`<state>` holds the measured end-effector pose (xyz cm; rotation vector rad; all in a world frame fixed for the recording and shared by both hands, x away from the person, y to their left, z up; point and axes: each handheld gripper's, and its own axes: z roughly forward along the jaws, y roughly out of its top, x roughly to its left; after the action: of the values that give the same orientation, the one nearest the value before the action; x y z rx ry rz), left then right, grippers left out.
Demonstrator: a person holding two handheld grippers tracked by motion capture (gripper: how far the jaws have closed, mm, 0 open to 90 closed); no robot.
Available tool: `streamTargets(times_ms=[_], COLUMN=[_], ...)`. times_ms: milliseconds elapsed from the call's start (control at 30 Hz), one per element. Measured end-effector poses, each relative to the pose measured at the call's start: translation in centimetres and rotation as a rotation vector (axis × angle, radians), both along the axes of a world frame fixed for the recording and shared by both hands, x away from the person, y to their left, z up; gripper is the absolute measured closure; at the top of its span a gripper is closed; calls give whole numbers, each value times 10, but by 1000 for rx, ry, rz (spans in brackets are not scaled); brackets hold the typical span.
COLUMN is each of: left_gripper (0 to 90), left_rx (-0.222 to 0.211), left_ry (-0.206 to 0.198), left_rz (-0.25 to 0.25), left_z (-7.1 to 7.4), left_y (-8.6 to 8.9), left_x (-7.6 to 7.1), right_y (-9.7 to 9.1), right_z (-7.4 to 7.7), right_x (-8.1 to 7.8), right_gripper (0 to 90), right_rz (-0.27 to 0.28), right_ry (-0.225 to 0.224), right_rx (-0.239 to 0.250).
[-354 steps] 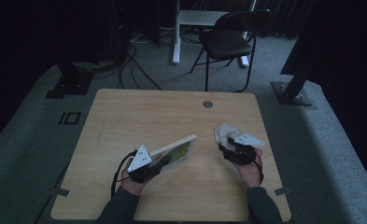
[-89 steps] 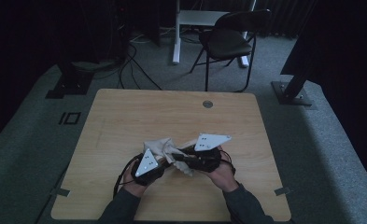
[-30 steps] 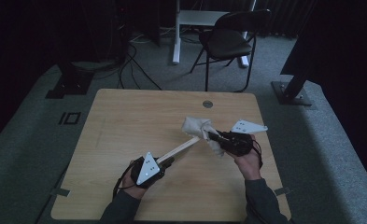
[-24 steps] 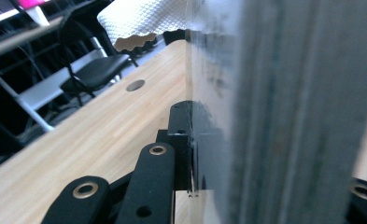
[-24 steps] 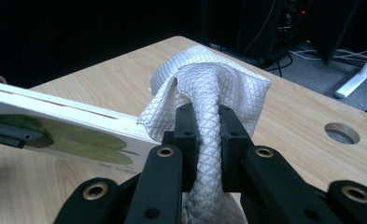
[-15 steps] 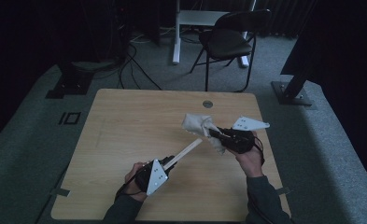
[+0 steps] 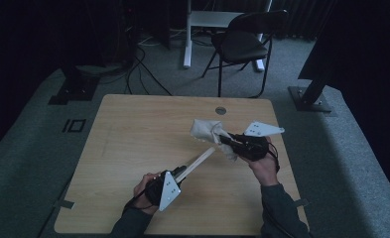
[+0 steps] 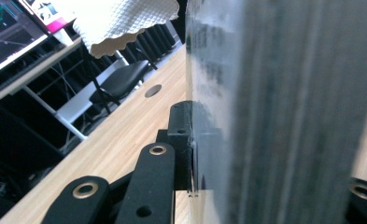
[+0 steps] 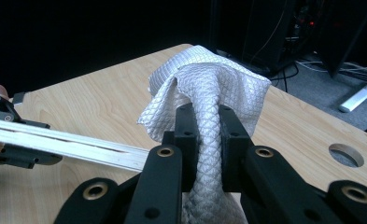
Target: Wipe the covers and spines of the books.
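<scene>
A light wooden table (image 7: 133,129) is being viewed from above in a dim room, with a black chair (image 7: 242,44) in the upper centre of the frame. In the lower centre, the left gripper (image 7: 178,172) is being held clamped on one end of a flat, clear rectangular panel with pale edges (image 7: 196,162), which is being kept edge-on and slanting up toward the right. Right of centre, the right gripper (image 7: 223,140) is being held with its jaws pressed shut on a bunched white waffle-textured cloth (image 7: 207,133); the cloth is sitting at the panel's far end, though contact cannot be told.

In the left gripper view, the panel (image 8: 274,107) is taking up the right half, with the cloth (image 8: 125,18) hanging at the upper left.

The panel appears to be being wiped clean. The next move is judged to call for the cloth being drawn along the panel's face while the left grip is kept firm.
</scene>
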<state>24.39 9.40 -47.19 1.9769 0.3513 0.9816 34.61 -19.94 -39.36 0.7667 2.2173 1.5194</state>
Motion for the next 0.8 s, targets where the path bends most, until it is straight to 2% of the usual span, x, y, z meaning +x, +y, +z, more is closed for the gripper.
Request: streamTargets(times_ms=[167, 200, 433, 467, 567, 600, 800], left_gripper=[782, 783, 782, 782, 782, 782, 782], left_rx=[23, 44, 82, 97, 105, 126, 160], left_ry=[-26, -39, -74, -88, -98, -113, -153], left_rz=[1, 3, 13, 18, 20, 28, 40], left_z=[-1, -2, -5, -6, -6, -7, -10], left_y=[-4, -5, -10, -11, -12, -13, -16], left_x=[-2, -4, -6, -7, -8, -8, -11], right_y=[1, 3, 8, 9, 11, 12, 17], right_z=[1, 2, 5, 5, 6, 6, 8], right_x=[1, 0, 1, 2, 3, 4, 7], right_gripper=[815, 814, 815, 815, 814, 814, 814], right_rz=[10, 17, 36, 37, 40, 42, 52], right_ry=[2, 2, -2, -2, -1, 1, -1], right_rx=[-2, -6, -22, -26, -31, -34, -47])
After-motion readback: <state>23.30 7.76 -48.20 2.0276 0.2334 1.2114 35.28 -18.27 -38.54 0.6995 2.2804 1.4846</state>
